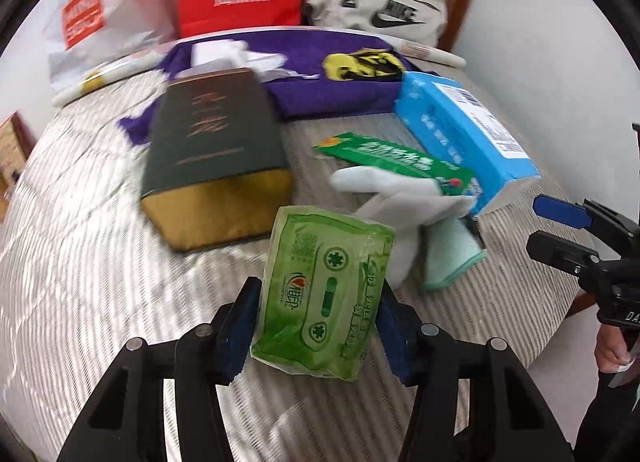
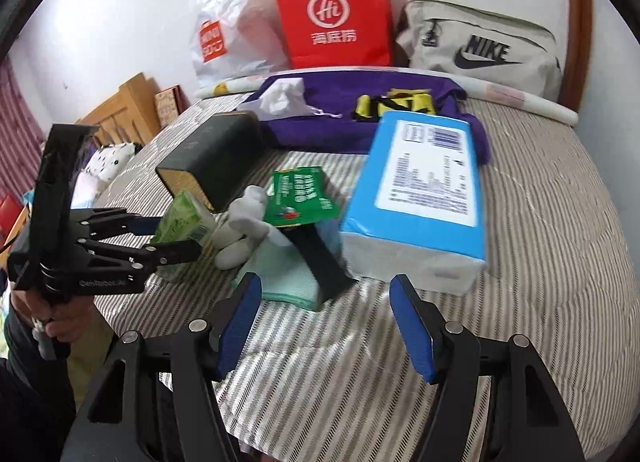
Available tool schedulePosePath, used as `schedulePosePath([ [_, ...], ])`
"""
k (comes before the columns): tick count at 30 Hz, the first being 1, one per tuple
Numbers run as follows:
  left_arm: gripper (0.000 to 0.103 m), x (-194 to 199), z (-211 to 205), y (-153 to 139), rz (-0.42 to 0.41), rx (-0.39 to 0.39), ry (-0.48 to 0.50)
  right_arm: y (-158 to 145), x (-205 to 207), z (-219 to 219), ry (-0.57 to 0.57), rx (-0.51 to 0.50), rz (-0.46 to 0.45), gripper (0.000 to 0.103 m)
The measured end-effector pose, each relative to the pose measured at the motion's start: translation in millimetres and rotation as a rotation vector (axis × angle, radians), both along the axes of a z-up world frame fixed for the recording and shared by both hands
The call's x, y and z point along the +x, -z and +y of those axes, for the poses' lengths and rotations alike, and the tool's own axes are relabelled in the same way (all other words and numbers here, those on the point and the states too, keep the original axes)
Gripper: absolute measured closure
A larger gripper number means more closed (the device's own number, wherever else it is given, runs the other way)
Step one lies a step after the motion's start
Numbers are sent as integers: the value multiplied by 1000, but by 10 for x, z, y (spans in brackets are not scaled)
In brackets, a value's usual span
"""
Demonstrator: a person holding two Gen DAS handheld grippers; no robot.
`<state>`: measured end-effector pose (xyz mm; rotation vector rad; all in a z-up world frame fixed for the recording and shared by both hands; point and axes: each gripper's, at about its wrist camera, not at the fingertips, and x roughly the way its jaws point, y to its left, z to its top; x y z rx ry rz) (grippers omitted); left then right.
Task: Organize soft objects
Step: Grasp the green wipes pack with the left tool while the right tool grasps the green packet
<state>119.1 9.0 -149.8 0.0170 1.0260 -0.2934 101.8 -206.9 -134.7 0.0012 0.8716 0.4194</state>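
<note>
My left gripper (image 1: pixel 318 326) is shut on a green tissue pack (image 1: pixel 326 294) and holds it above the striped bed (image 1: pixel 100 282); it also shows in the right wrist view (image 2: pixel 182 222). My right gripper (image 2: pixel 326 326) is open and empty, just in front of a pale green cloth (image 2: pixel 288 274) and a white glove (image 2: pixel 244 226). A flat green packet (image 2: pixel 300 198) lies on the glove. A blue tissue pack (image 2: pixel 424 186) lies to the right. A dark green and gold box (image 1: pixel 216 154) lies to the left.
A purple garment (image 2: pixel 340 118) with a yellow and black item (image 2: pixel 394 104) lies further back. A red paper bag (image 2: pixel 334 14), a white plastic bag (image 2: pixel 228 26) and a grey Nike bag (image 2: pixel 480 42) stand against the wall. The bed edge falls off at right (image 1: pixel 560 302).
</note>
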Motion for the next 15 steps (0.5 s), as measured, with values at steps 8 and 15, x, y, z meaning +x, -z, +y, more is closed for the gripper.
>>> schedulePosePath([
  [8,50,-16,433,62,24,-54,-105,-123,115,336,-63,-42,-45,46],
  [15,50,19,670,78,35,-96,-149,-137,736,676,-118,-125,8,44],
])
